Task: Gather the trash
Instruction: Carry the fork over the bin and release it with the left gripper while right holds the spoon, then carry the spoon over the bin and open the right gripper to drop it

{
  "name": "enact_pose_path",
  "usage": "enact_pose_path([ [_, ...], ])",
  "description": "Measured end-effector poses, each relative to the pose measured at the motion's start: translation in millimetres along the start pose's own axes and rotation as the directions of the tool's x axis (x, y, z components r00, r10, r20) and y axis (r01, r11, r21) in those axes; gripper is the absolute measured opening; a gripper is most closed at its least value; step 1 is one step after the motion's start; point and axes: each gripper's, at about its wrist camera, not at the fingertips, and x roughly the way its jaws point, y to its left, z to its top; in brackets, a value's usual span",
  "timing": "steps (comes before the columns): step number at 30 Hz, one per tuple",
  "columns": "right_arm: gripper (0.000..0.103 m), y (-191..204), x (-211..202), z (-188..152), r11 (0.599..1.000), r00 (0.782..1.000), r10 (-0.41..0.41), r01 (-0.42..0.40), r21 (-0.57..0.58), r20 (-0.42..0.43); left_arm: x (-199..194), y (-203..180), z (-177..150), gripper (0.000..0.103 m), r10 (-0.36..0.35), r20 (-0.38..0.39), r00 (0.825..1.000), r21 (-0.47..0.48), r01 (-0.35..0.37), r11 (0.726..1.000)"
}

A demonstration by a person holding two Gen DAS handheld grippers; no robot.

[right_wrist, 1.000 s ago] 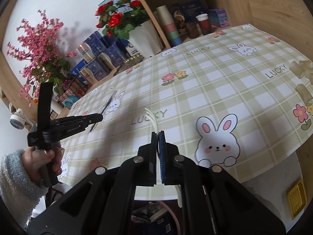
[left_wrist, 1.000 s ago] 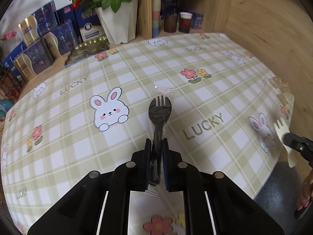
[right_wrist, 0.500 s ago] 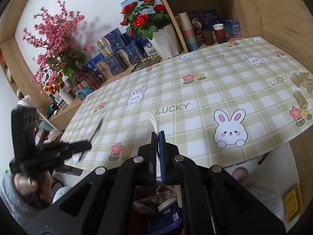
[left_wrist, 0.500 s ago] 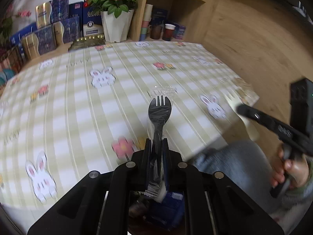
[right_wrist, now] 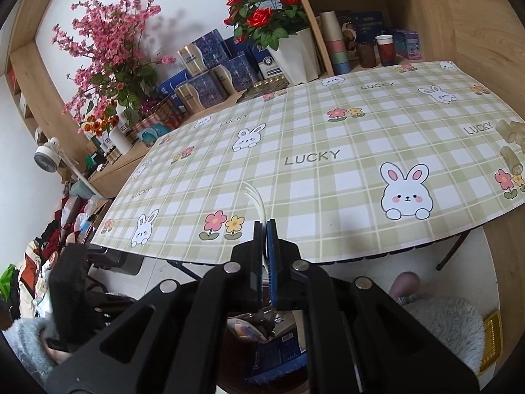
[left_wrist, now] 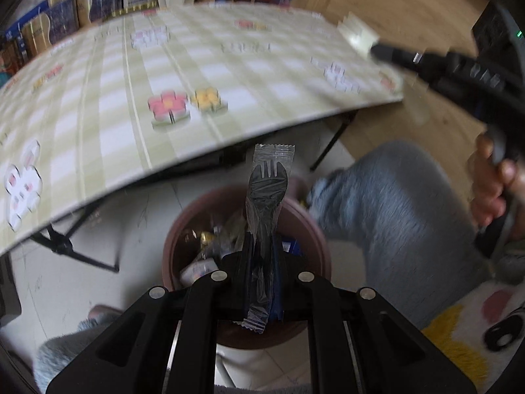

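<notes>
My left gripper point(left_wrist: 261, 243) is shut on a black plastic spork in a clear wrapper point(left_wrist: 267, 184). It holds it upright over a brown round trash bin point(left_wrist: 315, 229) on the floor below the table edge; the bin holds several wrappers. My right gripper point(right_wrist: 265, 226) is shut on a white plastic fork point(right_wrist: 257, 198), seen edge-on, above the table's front edge. The right gripper also shows in the left wrist view point(left_wrist: 377, 49) at upper right, with the white fork point(left_wrist: 356, 32) sticking out. Bin contents show below the right gripper point(right_wrist: 272, 344).
The table has a green plaid cloth point(right_wrist: 328, 164) with rabbits and flowers. Beige objects point(right_wrist: 510, 138) lie at its right edge. Flower pots point(right_wrist: 292, 52), tins and cups stand behind it. The person's grey-clad knee point(left_wrist: 393, 203) is beside the bin.
My left gripper has swung down off the table with the spork, and now hangs over the bin. My right gripper with the fork has drawn back toward the table's front edge.
</notes>
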Motion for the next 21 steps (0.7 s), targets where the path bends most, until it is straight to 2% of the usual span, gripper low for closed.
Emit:
enact_pose_path([
  [3,0.007,3,2,-3,1.0,1.0,0.001,-0.002,-0.007,-0.01,19,3,-7,0.011,0.01,-0.051,0.999,-0.025,-0.011,1.0],
  [7,0.007,4,3,-7,1.0,1.0,-0.001,0.001,-0.012,-0.023,33,11,-12,0.014,-0.001,-0.074,0.997,-0.06,-0.003,0.998],
  [9,0.007,3,3,-10,1.0,1.0,-0.004,0.004,-0.012,-0.031,33,13,-10,0.027,0.006,-0.064,0.998,-0.074,-0.011,0.997],
  [11,0.007,3,4,-13,1.0,0.999,-0.004,0.004,-0.01,-0.038,26,16,-9,0.046,0.018,-0.026,1.0,-0.092,-0.02,0.996],
  [14,0.007,4,8,-18,1.0,0.998,0.003,-0.003,-0.008,-0.055,9,19,-5,0.06,0.072,0.048,0.996,-0.121,-0.066,0.99],
  [15,0.007,4,9,-21,1.0,0.998,0.006,-0.006,-0.009,-0.063,-1,21,-4,0.064,0.102,0.089,0.991,-0.141,-0.089,0.986],
  [17,0.007,7,13,-27,1.0,0.997,0.013,-0.014,-0.014,-0.083,-24,23,-5,0.081,0.161,0.185,0.969,-0.19,-0.126,0.974],
  [19,0.007,11,20,-34,1.0,0.993,0.02,-0.023,-0.021,-0.114,-40,24,-9,0.088,0.227,0.25,0.941,-0.231,-0.17,0.958],
  [21,0.007,14,27,-40,0.999,0.99,0.024,-0.028,-0.028,-0.141,-51,24,-14,0.091,0.298,0.282,0.912,-0.268,-0.223,0.937],
])
